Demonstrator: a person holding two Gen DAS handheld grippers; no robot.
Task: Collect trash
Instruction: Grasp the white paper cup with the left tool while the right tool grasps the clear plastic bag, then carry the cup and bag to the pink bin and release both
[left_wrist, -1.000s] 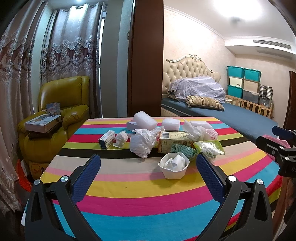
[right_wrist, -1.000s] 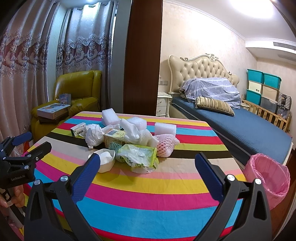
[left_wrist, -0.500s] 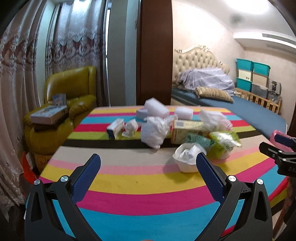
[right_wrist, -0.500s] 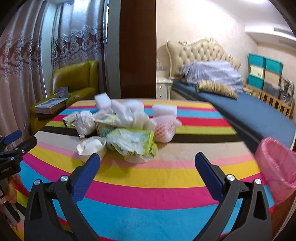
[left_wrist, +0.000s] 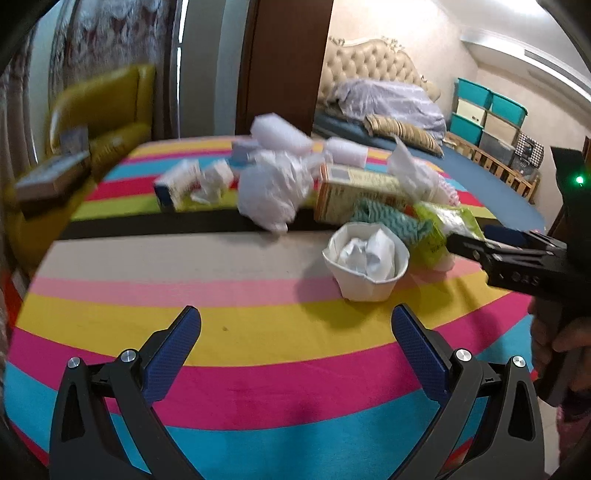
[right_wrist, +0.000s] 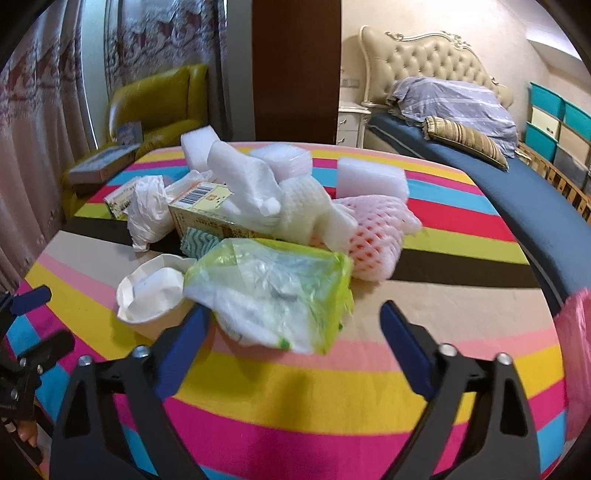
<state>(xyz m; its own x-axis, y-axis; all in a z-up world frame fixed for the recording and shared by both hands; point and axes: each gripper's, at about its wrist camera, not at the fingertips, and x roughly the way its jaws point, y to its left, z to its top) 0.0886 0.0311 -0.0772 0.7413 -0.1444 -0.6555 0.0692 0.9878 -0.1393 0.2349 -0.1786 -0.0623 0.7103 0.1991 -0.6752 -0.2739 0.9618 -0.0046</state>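
- Since a second ago both my grippers have come down and forward over the striped worktop (left_wrist: 258, 332), so the heap of rubbish fills far more of each view than it did.
- My right gripper (right_wrist: 291, 325) has just been closing from its widest, but its blue pads stand apart with nothing clamped; the crumpled clear-and-lime-green plastic bag (right_wrist: 273, 291) lies just ahead, its near edge reaching in between the tips, the left pad right beside it.
- My left gripper (left_wrist: 295, 332) is apart and empty, hovering over bare cloth; the white paper bowl stuffed with crumpled tissue (left_wrist: 365, 258) sits ahead and a little to the right of its centre line, clearly apart from the pads.
- The relation that matters: the green bag's long axis runs across my right gripper's opening, left to right, so I judge the jaws would meet it across its short side if I push on a bit further.
- My right hand is the nearer one to that bag; the left is nearer the bowl.
- Behind them lie a yellow cardboard carton (right_wrist: 207, 214), a pink foam fruit net (right_wrist: 373, 236) and white foam blocks (right_wrist: 369, 177), all untouched.
- The pink-lined bin (right_wrist: 576, 354) shows at the right edge, off the worktop on my right side.
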